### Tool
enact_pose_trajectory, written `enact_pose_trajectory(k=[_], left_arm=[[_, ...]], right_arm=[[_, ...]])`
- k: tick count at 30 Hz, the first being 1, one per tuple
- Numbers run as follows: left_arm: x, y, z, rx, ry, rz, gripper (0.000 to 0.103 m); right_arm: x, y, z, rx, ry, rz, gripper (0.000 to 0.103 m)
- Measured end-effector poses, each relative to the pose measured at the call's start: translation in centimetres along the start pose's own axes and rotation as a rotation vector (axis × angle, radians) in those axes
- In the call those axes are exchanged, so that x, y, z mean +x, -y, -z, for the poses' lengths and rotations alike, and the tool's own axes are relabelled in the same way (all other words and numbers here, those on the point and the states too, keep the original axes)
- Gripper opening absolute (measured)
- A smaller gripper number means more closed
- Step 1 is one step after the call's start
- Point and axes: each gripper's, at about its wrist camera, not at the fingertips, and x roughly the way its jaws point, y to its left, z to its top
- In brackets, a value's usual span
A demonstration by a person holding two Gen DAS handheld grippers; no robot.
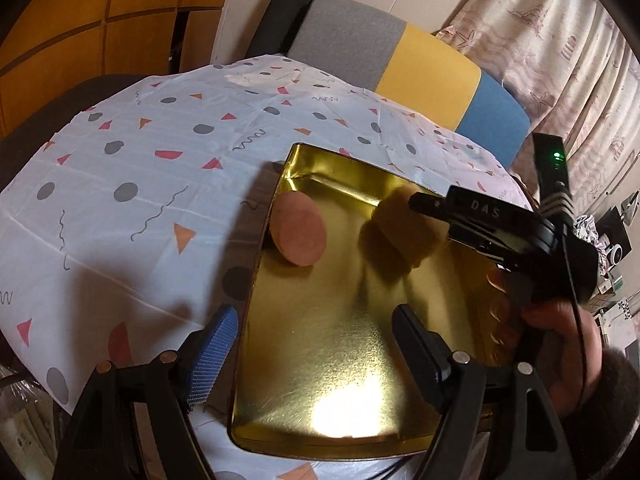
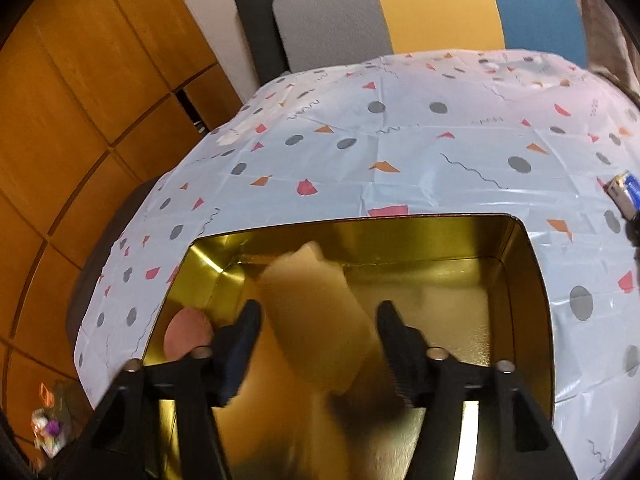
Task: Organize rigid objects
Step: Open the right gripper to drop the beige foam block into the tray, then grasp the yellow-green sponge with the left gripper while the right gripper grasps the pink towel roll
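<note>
Hovering over gold tin point(image 2: 520, 248) — tan block point(image 2: 320, 320) between parted right gripper point(image 2: 318, 316)

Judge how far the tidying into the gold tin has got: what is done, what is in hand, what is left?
Done: the pink disc lies inside the gold tin. In hand: the tan block, blurred, sits between the open jaws of the right gripper over the tin, seemingly just let go. Left: a small blue-and-white box waits on the tablecloth. The left gripper hangs open, empty.

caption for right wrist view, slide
Right claw open over the gold tin, blurred tan block between its fingers.
</note>
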Motion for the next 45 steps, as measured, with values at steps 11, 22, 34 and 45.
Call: enact_pose_trajectory(k=[11, 22, 34, 45], left_arm=[[0.0, 1.7, 0.7, 0.009, 0.0, 0.037, 0.08], [-0.2, 7.1, 2.6, 0.125, -0.017, 0.112, 0.08], [0.5, 14.7, 5.6, 0.274, -0.096, 0.191, 0.08], [1.1, 22.9, 8.5, 0.427, -0.185, 0.277, 0.08]], right_arm=[[-8.1, 3.0, 1.2, 0.036, 0.137, -0.026, 0.08], [-13.6, 8.6, 6.3, -0.024, 0.153, 0.138, 0.08], [-17.6, 18.9, 13.9, 0.1, 0.142, 0.289, 0.08], [-23.4, 29.5, 15.2, 0.263, 0.249, 0.449, 0.08]])
